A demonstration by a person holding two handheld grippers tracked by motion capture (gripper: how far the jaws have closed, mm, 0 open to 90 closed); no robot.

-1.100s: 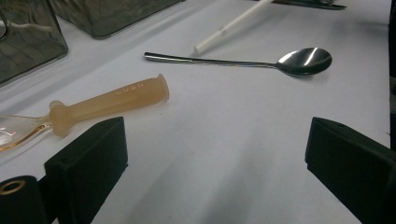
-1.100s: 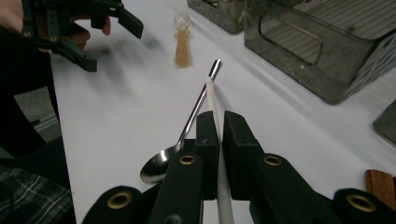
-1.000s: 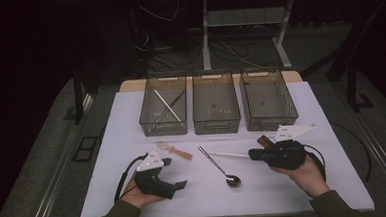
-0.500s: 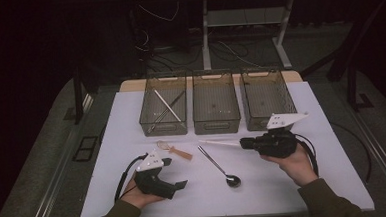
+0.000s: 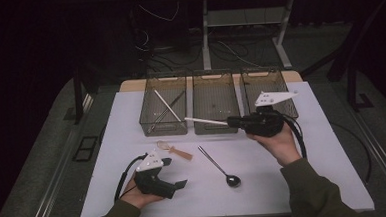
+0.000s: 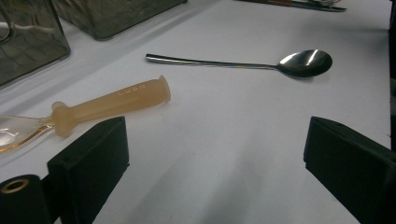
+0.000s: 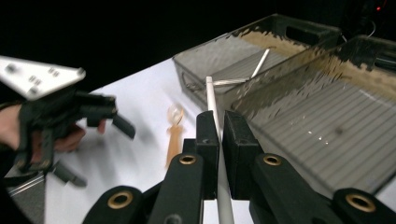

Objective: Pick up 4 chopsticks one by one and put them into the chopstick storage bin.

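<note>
High view: right gripper (image 5: 231,120) fingers clamped on white stick (image 5: 205,120); left gripper (image 5: 177,173) fingers apart.

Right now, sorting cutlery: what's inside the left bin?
Left bin holds a white stick crossing a dark utensil; anything beneath them is hidden.

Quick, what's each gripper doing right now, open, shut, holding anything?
Left gripper: jaws open, nothing between them, low over the table.
Right gripper: jaws shut on the white stick, held above the table near the middle bin.
</note>
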